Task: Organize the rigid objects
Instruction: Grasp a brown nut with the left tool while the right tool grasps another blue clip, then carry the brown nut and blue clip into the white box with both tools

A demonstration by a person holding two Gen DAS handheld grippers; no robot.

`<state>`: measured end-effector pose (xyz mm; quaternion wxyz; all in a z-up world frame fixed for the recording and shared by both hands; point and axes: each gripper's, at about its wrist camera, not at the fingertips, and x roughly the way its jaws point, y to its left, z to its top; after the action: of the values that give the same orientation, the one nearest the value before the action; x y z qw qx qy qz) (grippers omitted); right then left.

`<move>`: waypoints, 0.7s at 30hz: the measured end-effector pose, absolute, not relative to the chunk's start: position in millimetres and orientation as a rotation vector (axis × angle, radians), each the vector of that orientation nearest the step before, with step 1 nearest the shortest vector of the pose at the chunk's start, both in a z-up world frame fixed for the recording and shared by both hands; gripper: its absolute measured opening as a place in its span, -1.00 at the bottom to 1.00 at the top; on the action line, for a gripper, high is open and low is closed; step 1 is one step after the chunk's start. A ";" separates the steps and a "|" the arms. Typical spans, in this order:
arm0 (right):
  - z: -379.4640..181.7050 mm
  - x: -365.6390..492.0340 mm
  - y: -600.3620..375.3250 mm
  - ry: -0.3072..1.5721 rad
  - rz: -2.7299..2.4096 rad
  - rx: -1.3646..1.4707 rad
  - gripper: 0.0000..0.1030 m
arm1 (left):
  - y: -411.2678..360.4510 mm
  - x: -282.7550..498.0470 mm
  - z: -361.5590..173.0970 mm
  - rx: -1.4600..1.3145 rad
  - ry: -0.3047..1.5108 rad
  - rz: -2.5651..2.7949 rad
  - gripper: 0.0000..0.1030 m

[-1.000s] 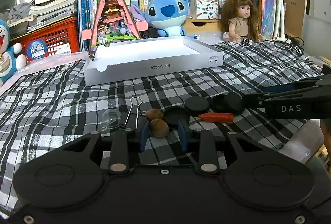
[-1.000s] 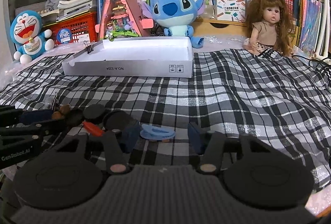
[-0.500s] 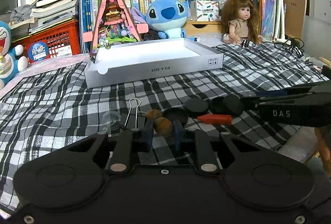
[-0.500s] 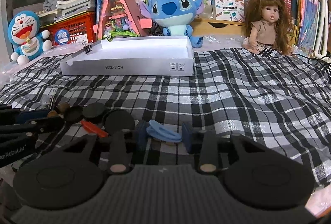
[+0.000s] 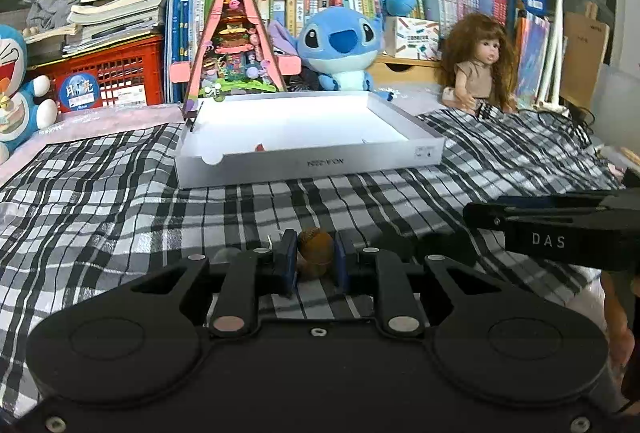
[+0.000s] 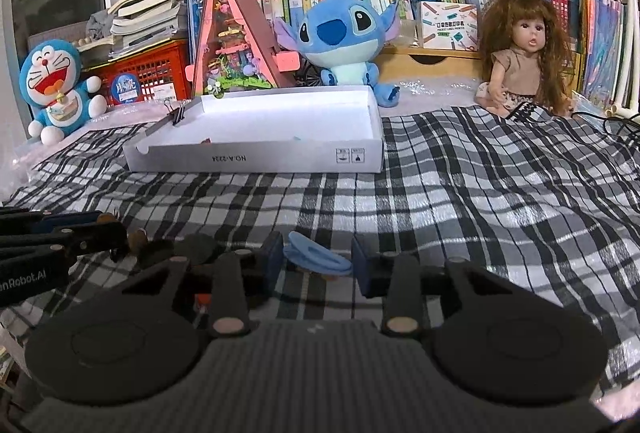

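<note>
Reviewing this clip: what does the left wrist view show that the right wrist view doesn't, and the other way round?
Only the left wrist view shows the brown nut clamped in the left gripper.

Only the right wrist view shows the blue disc between the fingers of the right gripper, and a black binder clip on the box's edge.

Both show the white box on the checked cloth, the blue plush and the doll behind it.

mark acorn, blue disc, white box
acorn (image 5: 316, 253), left wrist view, brown body between the fingers
blue disc (image 6: 318, 259), right wrist view, top face
white box (image 6: 256, 161), right wrist view, front wall
</note>
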<state>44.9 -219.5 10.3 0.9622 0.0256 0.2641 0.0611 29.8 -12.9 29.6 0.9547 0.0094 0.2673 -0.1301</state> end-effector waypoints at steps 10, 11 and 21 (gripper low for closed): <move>29.2 63.4 -214.1 0.511 0.140 0.058 -0.17 | -3.1 59.7 48.9 -0.024 0.535 -0.237 -0.64; 30.7 65.6 -213.9 0.511 0.141 0.060 -0.17 | -2.2 62.7 50.8 -0.028 0.535 -0.236 -0.64; 42.2 91.5 -214.5 0.531 0.151 0.071 -0.17 | 1.2 94.7 67.4 -0.043 0.536 -0.236 -0.64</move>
<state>91.5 -214.5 42.2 0.9615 0.0350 0.2621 0.0747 94.7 1.2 67.4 0.9572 -0.0213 0.2641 -0.1161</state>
